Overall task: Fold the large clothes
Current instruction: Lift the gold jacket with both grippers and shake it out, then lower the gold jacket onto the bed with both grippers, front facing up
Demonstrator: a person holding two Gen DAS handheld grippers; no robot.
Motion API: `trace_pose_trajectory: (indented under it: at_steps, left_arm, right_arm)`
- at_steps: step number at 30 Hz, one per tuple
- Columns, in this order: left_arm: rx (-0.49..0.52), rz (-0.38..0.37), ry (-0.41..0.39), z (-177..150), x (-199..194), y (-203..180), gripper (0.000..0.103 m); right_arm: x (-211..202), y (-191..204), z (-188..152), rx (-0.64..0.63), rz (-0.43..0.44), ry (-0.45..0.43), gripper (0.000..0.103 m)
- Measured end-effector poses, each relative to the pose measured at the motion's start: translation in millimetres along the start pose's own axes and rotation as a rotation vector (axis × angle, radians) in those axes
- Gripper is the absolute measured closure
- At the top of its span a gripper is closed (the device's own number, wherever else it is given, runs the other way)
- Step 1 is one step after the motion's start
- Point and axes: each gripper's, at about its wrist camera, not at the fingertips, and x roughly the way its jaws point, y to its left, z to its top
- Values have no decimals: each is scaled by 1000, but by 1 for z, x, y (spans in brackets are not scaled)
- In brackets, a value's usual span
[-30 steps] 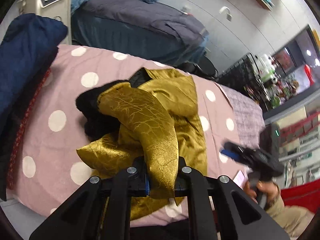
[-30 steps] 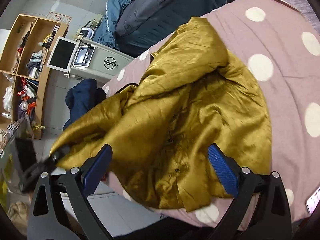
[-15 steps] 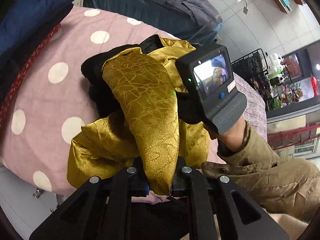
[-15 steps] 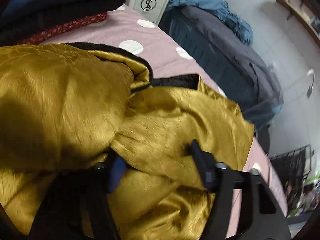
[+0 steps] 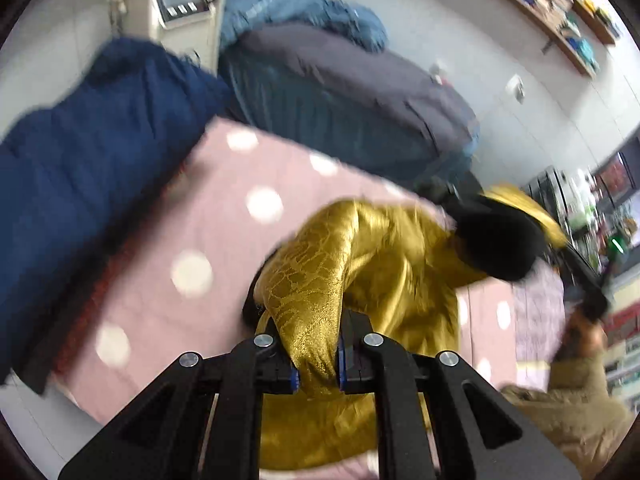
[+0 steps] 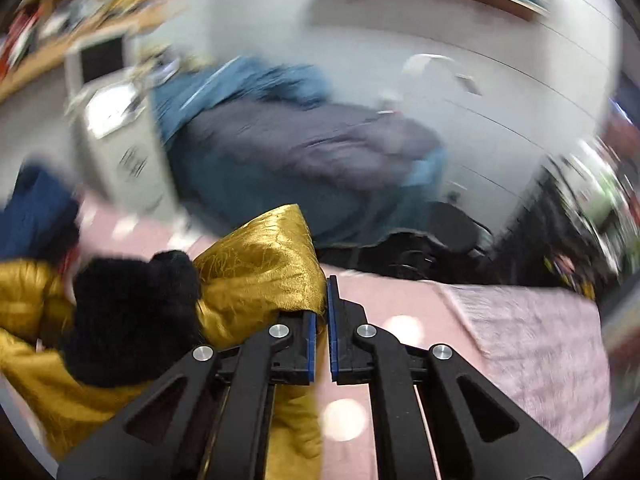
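The left gripper [image 5: 318,354] is clamping a gold brocade sleeve of the gold jacket [image 5: 384,272] low in frame. The right gripper [image 6: 321,332], its jaws having just closed, is pinching a gold fold beside the black fleece lining [image 6: 128,316]. The jacket is lying bunched on the pink polka-dot bedcover [image 5: 224,240], lower centre.
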Motion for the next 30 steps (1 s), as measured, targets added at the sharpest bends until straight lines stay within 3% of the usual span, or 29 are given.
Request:
trace_pose_trajectory:
  at_steps: [3, 6, 7, 8, 9, 10, 11, 12, 13, 15, 17, 21, 25, 30]
  left_arm:
    - [-18, 20, -61, 40, -8, 11, 91]
    - [-15, 73, -134, 72, -8, 16, 91]
    - [-32, 72, -152, 82, 0, 22, 82]
    - [-48, 73, -146, 91, 14, 30, 61]
    - [-63, 77, -124, 95, 27, 36, 49]
    - [-86, 80, -96, 99, 43, 43, 27]
    - [-122, 83, -62, 97, 61, 51, 12]
    - [-149, 75, -44, 93, 71, 57, 10]
    - [-178, 58, -19, 87, 83, 64, 10]
    - [-229, 42, 61, 69, 110, 74, 10]
    - [-254, 67, 134, 48, 129, 81, 10]
    - [-273, 60, 175, 9, 134, 90, 10]
    - [-193, 80, 182, -18, 128, 97, 7]
    - [-109, 118, 220, -45, 127, 108, 7]
  right_arm:
    - [-28, -106, 19, 287, -47, -61, 99]
    - [-43, -186, 15, 438, -149, -75, 99]
    - [-39, -205, 9, 472, -170, -49, 98]
    - [-33, -233, -3, 549, -175, 1, 97]
    - [-24, -256, -19, 647, -172, 55, 90]
    - [-14, -272, -36, 730, -179, 113, 80]
    - [-1, -285, -60, 822, -196, 204, 37]
    - [9, -295, -83, 900, -199, 284, 9]
    - [15, -299, -112, 981, -158, 308, 9]
    - [23, -290, -155, 1046, -123, 354, 9]
    - [31, -274, -181, 1020, -113, 414, 9]
    - [40, -223, -223, 974, 19, 501, 9]
    - [45, -168, -235, 819, 138, 555, 9]
    - [61, -116, -236, 576, 185, 633, 9]
